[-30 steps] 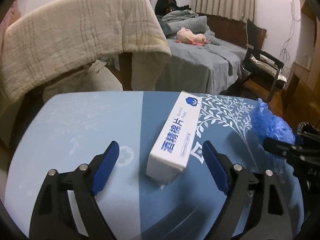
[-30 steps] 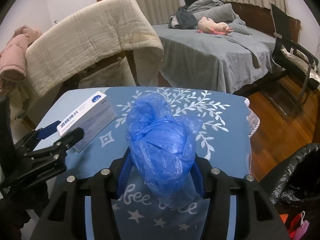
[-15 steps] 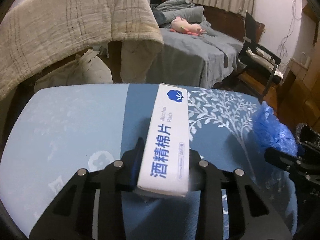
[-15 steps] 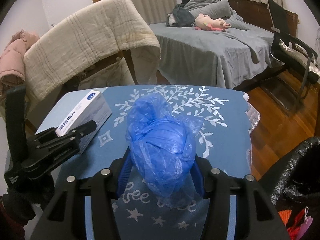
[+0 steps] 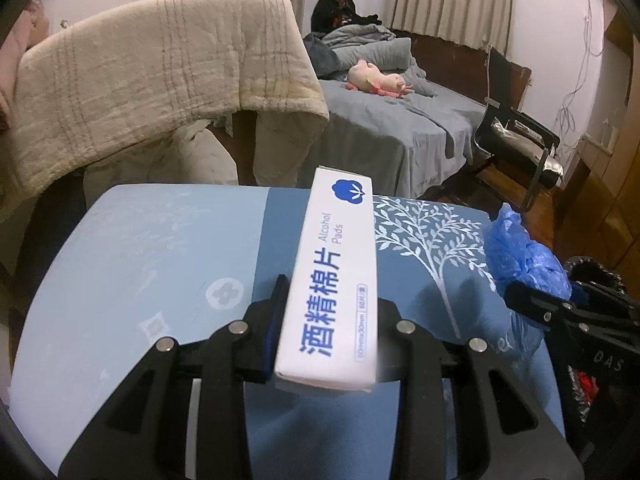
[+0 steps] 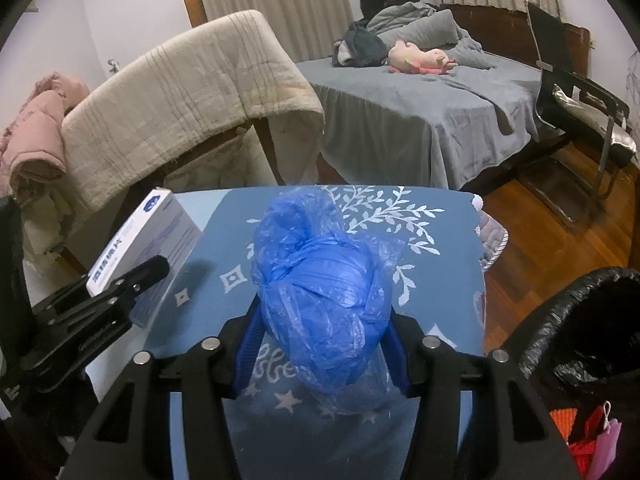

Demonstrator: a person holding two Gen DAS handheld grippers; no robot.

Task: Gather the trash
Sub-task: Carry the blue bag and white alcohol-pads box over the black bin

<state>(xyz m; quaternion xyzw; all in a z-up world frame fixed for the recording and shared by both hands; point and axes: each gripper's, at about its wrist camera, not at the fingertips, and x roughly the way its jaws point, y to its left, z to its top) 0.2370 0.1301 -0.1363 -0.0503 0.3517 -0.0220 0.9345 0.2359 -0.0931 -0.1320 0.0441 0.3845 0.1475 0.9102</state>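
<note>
My left gripper [image 5: 326, 344] is shut on a long white alcohol-pad box [image 5: 334, 280] with blue print and holds it lifted above the blue patterned tablecloth [image 5: 160, 264]. The box also shows at the left of the right wrist view [image 6: 148, 252], with the left gripper [image 6: 120, 296] clamped on it. My right gripper [image 6: 320, 344] is shut on a crumpled blue plastic bag [image 6: 320, 292], held above the cloth [image 6: 432, 280]. The bag shows at the right of the left wrist view [image 5: 524, 256].
A bin lined with a black bag [image 6: 580, 332] stands at the table's right, with red and pink items [image 6: 592, 432] below it. Behind the table are a chair draped with a beige quilt [image 5: 160, 80], a grey bed [image 6: 420, 120] and a black chair [image 6: 580, 104].
My left gripper has closed on the alcohol-pad box and lifted it off the cloth. The right gripper keeps its hold on the blue bag and has risen slightly.
</note>
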